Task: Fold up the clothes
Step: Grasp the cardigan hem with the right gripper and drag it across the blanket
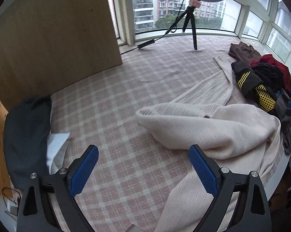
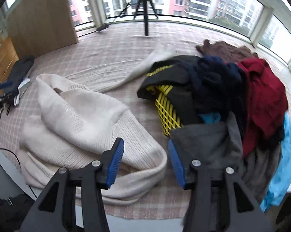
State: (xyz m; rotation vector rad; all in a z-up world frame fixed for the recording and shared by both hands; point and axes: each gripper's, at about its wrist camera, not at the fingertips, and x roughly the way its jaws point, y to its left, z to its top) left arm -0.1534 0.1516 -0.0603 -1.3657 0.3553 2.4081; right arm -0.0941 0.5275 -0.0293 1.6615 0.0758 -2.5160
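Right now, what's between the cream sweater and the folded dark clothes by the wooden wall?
Only bare checked blanket, seen in the left wrist view.

A home bedroom: plaid bed cover (image 1: 126,89), clothes pile (image 2: 232,96), apartment-block windows (image 2: 184,0).

Cream knit sweater (image 2: 83,119) crumpled beside clothes pile (image 2: 232,96).

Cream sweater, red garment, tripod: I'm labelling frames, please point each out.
cream sweater (image 2: 83,119), right wrist view, on its ribbed body.
red garment (image 2: 261,96), right wrist view, on its middle.
tripod (image 1: 191,23), left wrist view, on a leg.
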